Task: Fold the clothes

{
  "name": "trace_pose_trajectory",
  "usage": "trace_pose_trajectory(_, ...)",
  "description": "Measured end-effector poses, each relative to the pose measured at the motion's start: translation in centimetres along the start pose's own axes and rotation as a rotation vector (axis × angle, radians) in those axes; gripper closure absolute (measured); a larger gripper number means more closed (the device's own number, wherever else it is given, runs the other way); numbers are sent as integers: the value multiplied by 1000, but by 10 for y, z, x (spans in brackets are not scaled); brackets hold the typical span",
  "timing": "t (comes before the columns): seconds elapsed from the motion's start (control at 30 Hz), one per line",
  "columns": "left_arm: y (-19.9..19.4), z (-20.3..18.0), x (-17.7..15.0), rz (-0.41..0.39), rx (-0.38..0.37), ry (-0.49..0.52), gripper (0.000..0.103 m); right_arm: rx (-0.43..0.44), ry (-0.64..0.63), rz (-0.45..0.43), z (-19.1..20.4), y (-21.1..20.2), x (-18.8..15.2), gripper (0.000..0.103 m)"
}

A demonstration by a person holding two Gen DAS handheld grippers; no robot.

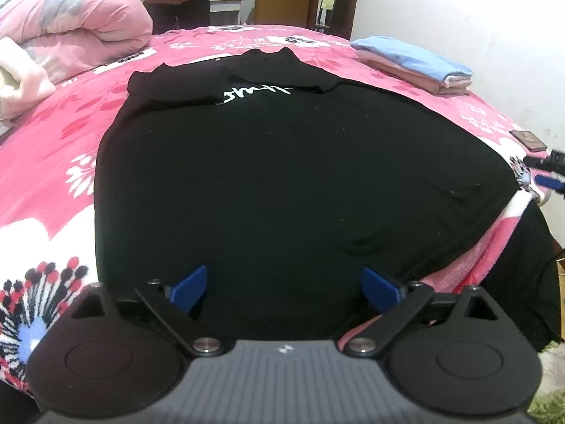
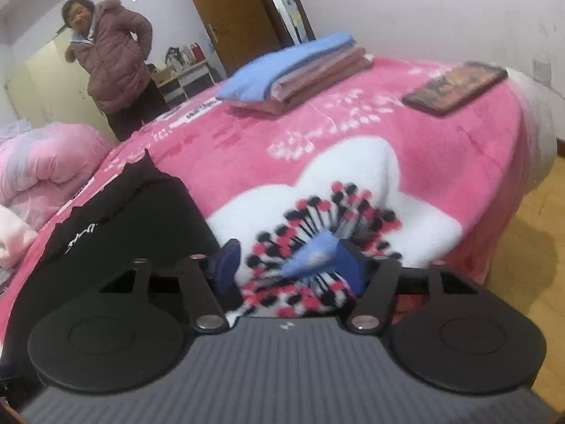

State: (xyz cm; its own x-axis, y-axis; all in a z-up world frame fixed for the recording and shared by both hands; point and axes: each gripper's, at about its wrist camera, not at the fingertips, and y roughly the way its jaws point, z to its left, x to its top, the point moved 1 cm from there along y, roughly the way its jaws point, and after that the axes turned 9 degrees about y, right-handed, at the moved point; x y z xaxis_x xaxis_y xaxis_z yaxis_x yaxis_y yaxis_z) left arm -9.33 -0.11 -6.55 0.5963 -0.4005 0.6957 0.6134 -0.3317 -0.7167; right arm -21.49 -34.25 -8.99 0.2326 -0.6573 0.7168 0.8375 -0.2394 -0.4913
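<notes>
Left tool (image 1: 284, 288) open, blue pads wide apart, hovering over near hem of black garment (image 1: 275, 183), gripping nothing. Right tool (image 2: 287, 265) also open, pads apart over the white flower print of the pink blanket (image 2: 441, 148), holding nothing; its tip shows blurred at the right edge of the left wrist view.

Black garment lies spread flat on the bed, taking up most of the left wrist view. Top part folded over toward the far end, white script print (image 1: 255, 94) visible there. One dark portion hangs off the near right edge of the bed. In the right wrist view the garment (image 2: 116, 233) sits left of the right tool, just beside its left pad.

Phone (image 2: 455, 88) lies on the blanket near the right edge, well apart from the garment. Folded clothes stack (image 2: 293, 70), blue piece on top, pink ones under, sits far right on the bed. Rolled pink quilt (image 1: 70, 21) at far left.

Person in a puffy jacket (image 2: 113, 56) stands beyond the bed. Wooden door (image 2: 233, 10) and a small white cabinet (image 2: 187, 77) behind.
</notes>
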Motion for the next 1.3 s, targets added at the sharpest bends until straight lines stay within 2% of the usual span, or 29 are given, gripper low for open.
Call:
trace_pose_trajectory(0.13, 1, -4, 0, 4, 13, 8, 4, 28, -65, -31, 24, 0, 6, 19)
trace_pose_trajectory(0.27, 4, -7, 2, 14, 25, 6, 2, 57, -134, -36, 51, 2, 8, 16)
trace_pose_trajectory(0.37, 5, -9, 4, 24, 33, -1, 1, 75, -153, -18, 70, 6, 1, 6)
trace_pose_trajectory(0.6, 7, -9, 7, 43, 46, -25, 0, 114, -297, -14, 122, 12, -23, 1)
trace_pose_trajectory(0.83, 8, -9, 9, 60, 57, -45, 0, 154, -434, 25, 157, 16, -51, 1)
trace_pose_trajectory(0.97, 10, -13, 10, 75, 76, -34, 0, 158, -470, 69, 165, 21, -62, 1)
trace_pose_trajectory(1.17, 12, -15, 13, 87, 92, -33, 0, 114, -529, 140, 169, 35, -79, 1)
trace_pose_trajectory(1.3, 13, -14, 14, 93, 91, -48, 0, 101, -541, 139, 167, 37, -84, 1)
